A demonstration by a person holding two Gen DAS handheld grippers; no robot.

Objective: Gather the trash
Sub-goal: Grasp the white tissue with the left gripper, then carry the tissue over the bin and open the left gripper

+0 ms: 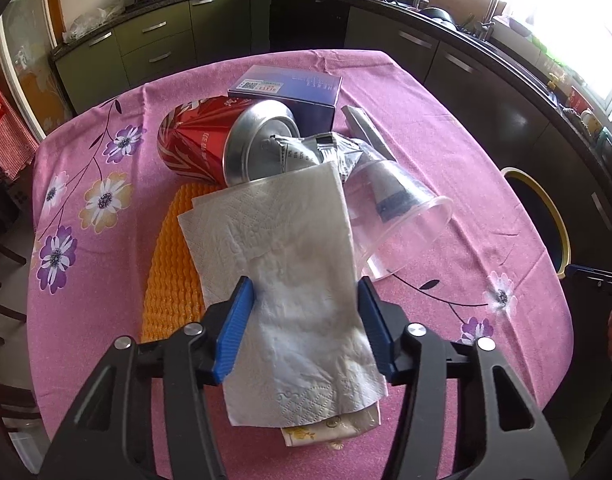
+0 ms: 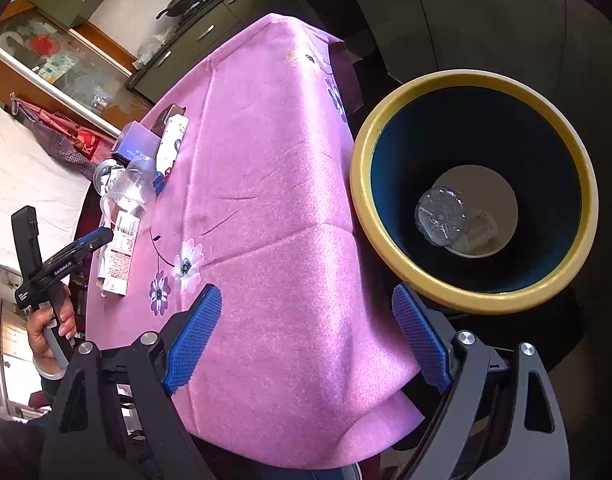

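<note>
Pink floral tablecloth [image 1: 426, 128] carries the litter; the left gripper [image 1: 304, 328] pinches a white paper napkin [image 1: 290, 264], while the right gripper [image 2: 306, 340] gapes empty beside the yellow-rimmed bin [image 2: 386, 240].

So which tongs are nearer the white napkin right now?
Left. The left tongs straddle the white napkin, blue pads at both its edges. The right tongs hang open at the table's other side, next to the yellow-rimmed bin.

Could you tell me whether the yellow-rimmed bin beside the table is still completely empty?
No, the right wrist view shows a clear plastic bottle already lying at the bottom of the bin.
</note>
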